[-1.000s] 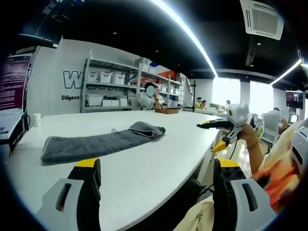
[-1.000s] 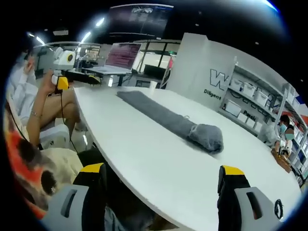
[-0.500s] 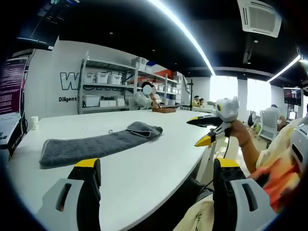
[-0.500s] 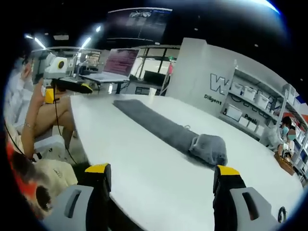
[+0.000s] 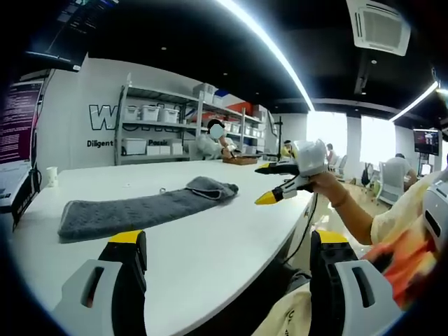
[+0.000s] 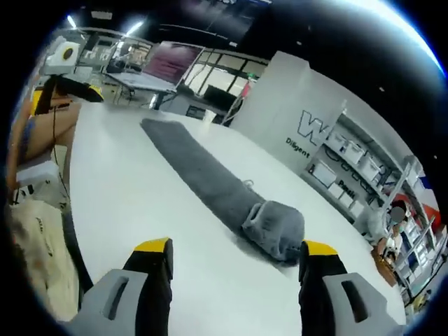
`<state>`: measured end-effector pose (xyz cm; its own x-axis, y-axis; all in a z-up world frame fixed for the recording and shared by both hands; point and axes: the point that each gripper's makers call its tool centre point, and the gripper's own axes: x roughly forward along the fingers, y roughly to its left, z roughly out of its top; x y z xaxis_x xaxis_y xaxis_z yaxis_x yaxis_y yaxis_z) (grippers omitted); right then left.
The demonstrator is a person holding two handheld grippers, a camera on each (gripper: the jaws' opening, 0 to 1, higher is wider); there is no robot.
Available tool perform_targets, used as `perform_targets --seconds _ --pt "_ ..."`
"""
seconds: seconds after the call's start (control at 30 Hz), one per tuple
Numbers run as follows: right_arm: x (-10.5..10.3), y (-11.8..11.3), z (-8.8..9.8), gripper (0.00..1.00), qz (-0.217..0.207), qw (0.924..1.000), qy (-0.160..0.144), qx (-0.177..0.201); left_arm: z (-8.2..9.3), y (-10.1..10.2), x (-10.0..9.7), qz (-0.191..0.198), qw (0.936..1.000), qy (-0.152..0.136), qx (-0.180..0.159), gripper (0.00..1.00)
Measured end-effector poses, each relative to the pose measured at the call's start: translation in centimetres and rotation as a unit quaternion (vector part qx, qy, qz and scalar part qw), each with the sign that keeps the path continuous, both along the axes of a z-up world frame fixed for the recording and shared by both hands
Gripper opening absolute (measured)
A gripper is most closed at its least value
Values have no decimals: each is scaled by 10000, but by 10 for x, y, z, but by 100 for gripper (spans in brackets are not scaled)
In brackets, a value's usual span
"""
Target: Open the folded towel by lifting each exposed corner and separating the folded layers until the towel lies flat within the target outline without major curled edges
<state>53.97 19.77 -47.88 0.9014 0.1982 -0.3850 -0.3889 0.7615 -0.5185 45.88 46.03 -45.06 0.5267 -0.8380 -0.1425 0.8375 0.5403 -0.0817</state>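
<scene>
A long grey towel (image 5: pixel 140 210) lies folded into a narrow strip on the white table (image 5: pixel 231 231), its far end bunched into a roll (image 5: pixel 213 187). My left gripper (image 5: pixel 227 245) hangs open off the table's near edge, well short of the strip. A hand holds my right gripper (image 5: pixel 263 183) open over the table, just right of the roll. In the right gripper view the strip (image 6: pixel 203 178) runs away to the upper left and its rolled end (image 6: pixel 276 225) lies just ahead of my open right gripper (image 6: pixel 234 246). My left gripper (image 6: pixel 73 87) shows far off beyond the table's edge.
Shelves with white bins (image 5: pixel 150 129) stand behind the table, a person (image 5: pixel 213 143) seated near them. A small cup (image 5: pixel 52 175) and a screen (image 5: pixel 17 119) are at the left end. The person's lap and sleeve (image 5: pixel 399 231) lie on the right.
My right gripper has come in over the table towards the towel's rolled end, which now looms closer in its view. The left gripper has hardly moved. The towel is untouched.
</scene>
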Motion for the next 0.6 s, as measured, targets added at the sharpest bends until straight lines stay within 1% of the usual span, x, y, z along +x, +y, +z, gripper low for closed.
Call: perform_targets --seconds 0.07,0.1,0.17,0.23,0.27,0.33,0.43,0.53,0.6 --pt "10 -1 -3 59 29 9998 -24 -170 -1 -1 0 -6 10000 8 19 96" --pt "11 -1 -3 57 40 9998 -21 -201 -1 -1 0 -8 10000 9 20 96" --pt "20 -4 -9 55 33 9992 34 -385 -1 -1 0 -14 10000 11 17 96" --pt "24 -7 -12 52 31 9985 78 -548 -1 -1 0 -12 10000 11 15 96" --pt "31 -9 -16 50 -5 9977 84 -669 -1 0 0 -1 10000 9 13 96" --pt "40 -12 -20 47 -38 9972 123 -742 -1 1 0 14 10000 8 10 96" --pt "47 -14 -22 44 -74 9970 153 -753 -1 2 1 26 10000 14 -3 96" --pt "55 -15 -26 35 -62 9959 182 -884 -2 3 1 44 10000 32 -8 96" --pt "61 -14 -29 34 -43 9952 198 -954 -3 3 1 34 10000 39 -7 96"
